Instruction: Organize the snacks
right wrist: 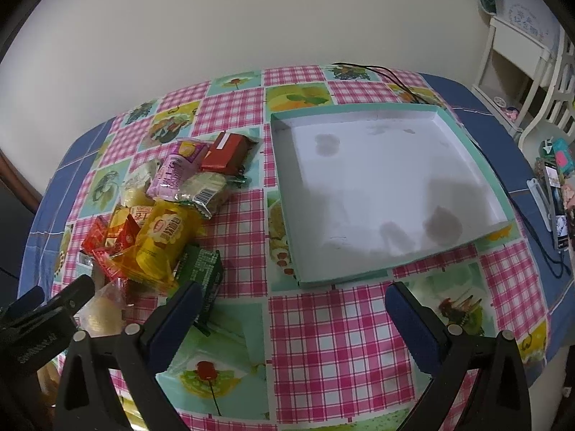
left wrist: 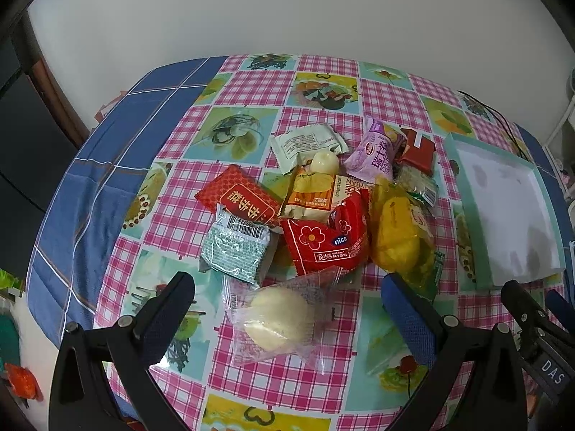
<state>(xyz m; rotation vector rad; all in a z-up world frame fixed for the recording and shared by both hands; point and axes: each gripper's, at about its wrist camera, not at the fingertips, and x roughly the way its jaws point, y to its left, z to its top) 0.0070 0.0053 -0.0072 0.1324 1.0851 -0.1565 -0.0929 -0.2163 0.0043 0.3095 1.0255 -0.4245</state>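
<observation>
Hand-held gripper [right wrist: 291,305] hides green packet [right wrist: 201,280] — partly.

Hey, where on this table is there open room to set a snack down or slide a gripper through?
Free: inside the shallow box, the cloth strip between box and snack pile, and the tablecloth in front of the box. Crowded: the overlapping pile on the left.

A glossy, smooth pink-checked plastic tablecloth [right wrist: 323,323] is seen over matt blue cloth [left wrist: 90,179]. The shallow mint-rimmed cardboard box [right wrist: 463,133] is lined with matt white paper. A round pale bun [left wrist: 280,318] is sealed in clear, crinkled plastic film.
</observation>
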